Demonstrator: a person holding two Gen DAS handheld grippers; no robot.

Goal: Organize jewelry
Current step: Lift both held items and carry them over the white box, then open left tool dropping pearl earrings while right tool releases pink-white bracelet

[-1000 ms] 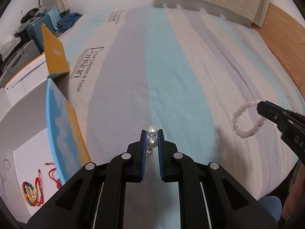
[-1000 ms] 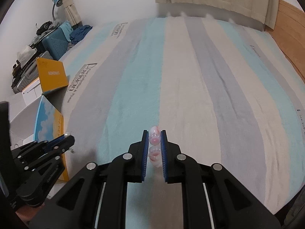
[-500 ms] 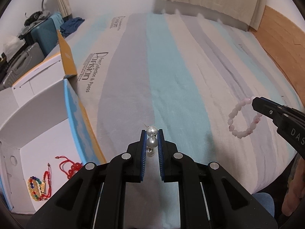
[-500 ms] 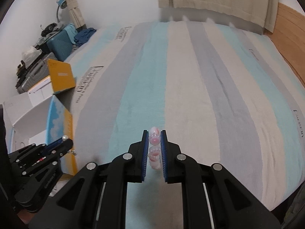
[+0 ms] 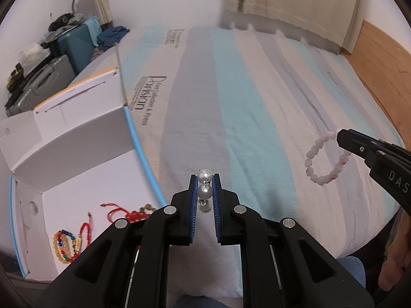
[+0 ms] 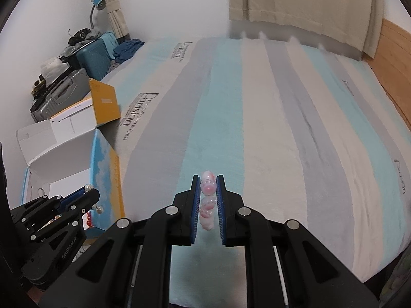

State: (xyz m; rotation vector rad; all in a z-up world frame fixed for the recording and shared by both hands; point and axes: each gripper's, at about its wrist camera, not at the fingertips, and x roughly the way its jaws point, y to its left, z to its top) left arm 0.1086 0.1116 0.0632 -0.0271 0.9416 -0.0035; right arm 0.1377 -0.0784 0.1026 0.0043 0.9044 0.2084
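Note:
My left gripper (image 5: pixel 205 179) is shut on a white pearl earring (image 5: pixel 205 192) and holds it above the striped bed, right beside the open white box (image 5: pixel 84 154). My right gripper (image 6: pixel 208 179) is shut on a pink bead bracelet (image 6: pixel 207 202); in the left wrist view the bracelet (image 5: pixel 324 159) hangs as a loop from the right gripper's tip (image 5: pixel 341 136) over the bed. The left gripper with the pearls also shows in the right wrist view (image 6: pixel 87 191), by the box's blue and yellow wall (image 6: pixel 105 169).
Inside the box lie a red cord bracelet (image 5: pixel 123 213) and a coloured bead bracelet (image 5: pixel 64 246). The box's flaps (image 5: pixel 120 74) stand up at its far side. Suitcases (image 6: pixel 64 89) and clothes are stacked beyond the box. A wooden headboard (image 5: pixel 380 64) borders the bed at right.
Both grippers have moved left toward the box, so more of its inside and the bracelets in it show. Both still hold their jewelry.

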